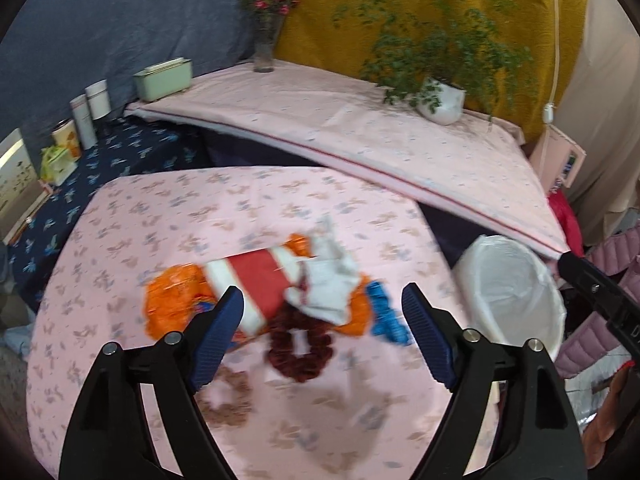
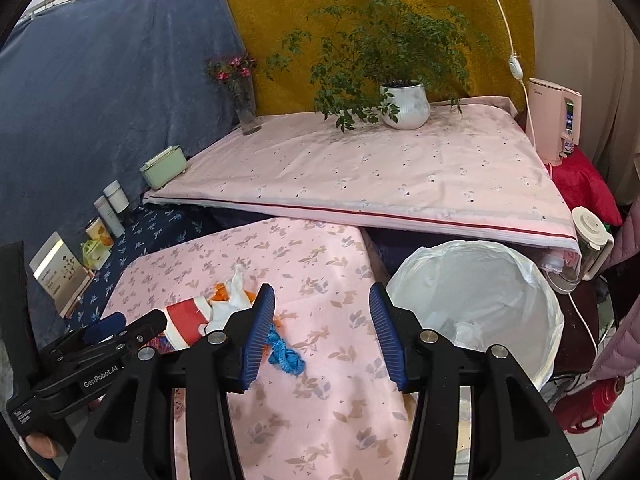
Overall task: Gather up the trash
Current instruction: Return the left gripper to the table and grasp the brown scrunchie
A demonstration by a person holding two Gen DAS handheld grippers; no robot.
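A pile of trash lies on the pink floral table (image 1: 160, 208): an orange wrapper (image 1: 172, 300), a red and white package (image 1: 256, 280), crumpled white tissue (image 1: 328, 280), a dark red ring-shaped scrunchie (image 1: 300, 348) and a blue crumpled piece (image 1: 386, 316). My left gripper (image 1: 322, 312) is open, just above and in front of the pile. My right gripper (image 2: 322, 320) is open and empty over the table, between the blue piece (image 2: 286, 354) and the white-lined bin (image 2: 480, 280). The bin (image 1: 516, 288) stands right of the table. The left gripper also shows in the right wrist view (image 2: 120, 328).
A higher pink-covered surface (image 2: 360, 176) behind holds a potted plant (image 2: 404, 106), a flower vase (image 2: 246, 112) and a green box (image 2: 164, 168). Cans and boxes (image 2: 100, 220) stand at the left on blue cloth. A red thermos (image 2: 592, 404) stands on the floor at the right.
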